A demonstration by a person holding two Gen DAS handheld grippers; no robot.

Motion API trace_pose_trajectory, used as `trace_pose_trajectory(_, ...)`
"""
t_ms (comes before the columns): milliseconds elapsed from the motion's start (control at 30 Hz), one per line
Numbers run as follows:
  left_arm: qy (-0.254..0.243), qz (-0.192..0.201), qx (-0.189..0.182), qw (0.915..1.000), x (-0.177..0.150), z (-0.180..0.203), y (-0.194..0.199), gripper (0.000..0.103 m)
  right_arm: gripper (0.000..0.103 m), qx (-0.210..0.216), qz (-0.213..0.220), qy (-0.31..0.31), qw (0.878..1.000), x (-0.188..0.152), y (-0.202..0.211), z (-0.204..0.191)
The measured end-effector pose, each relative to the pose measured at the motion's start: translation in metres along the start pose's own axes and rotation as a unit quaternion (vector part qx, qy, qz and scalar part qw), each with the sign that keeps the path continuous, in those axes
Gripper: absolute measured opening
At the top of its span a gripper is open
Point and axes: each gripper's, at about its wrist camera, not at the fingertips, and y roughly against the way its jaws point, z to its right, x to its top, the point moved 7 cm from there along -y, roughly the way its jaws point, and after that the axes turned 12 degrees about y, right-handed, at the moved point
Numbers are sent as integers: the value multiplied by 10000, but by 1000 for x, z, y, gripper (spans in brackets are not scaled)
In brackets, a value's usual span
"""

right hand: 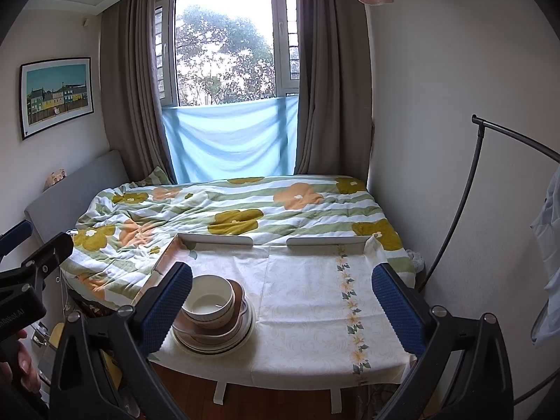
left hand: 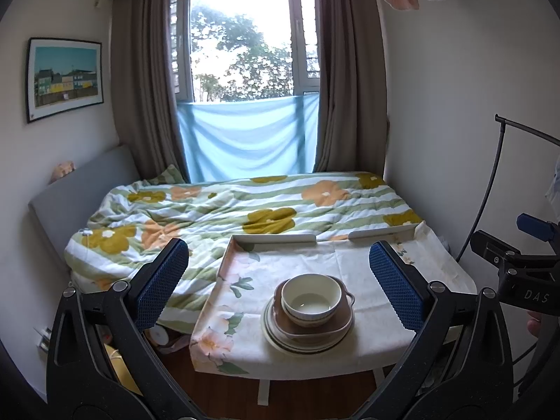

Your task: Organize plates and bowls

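The left tongs [left hand: 278, 281] and the right tongs [right hand: 281, 306] are both spread wide and empty, above the worktop's [right hand: 308, 301] near edge. A cream bowl [left hand: 311, 298] sits in a brown dish [left hand: 341, 320] on stacked plates [left hand: 280, 339] near the worktop's front-left corner, beside the bed [left hand: 210, 206].

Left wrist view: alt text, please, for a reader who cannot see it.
A white bowl sits in a brown dish on stacked plates on a cloth-covered table, framed by the open left gripper. Behind are a bed and window.
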Motion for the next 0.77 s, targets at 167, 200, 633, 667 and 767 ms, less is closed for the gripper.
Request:
trace_pose_trajectory(167,-2,29,15,10000,0,-1,1,103,102,-18,-15,-6,10000,-1,-1,0)
trace_pose_trajectory(200,1,36,18,10000,0,-1,2,103,102,-19,-13,-6,10000,-1,-1,0)
trace_pose_trajectory(633,78,276,154,9995,6,-9,7,103,102,-36,-30,-29,10000,-3,-3,2)
trace_pose_trajectory(667,83,287,154,9994,7,-10,5,103,102,-32,-44,-32,10000,-4,-4,2)
trace_pose_trajectory(767,51,299,196,9993,8,-10,1,103,102,-28,-88,-45,9999,-4,-9,2)
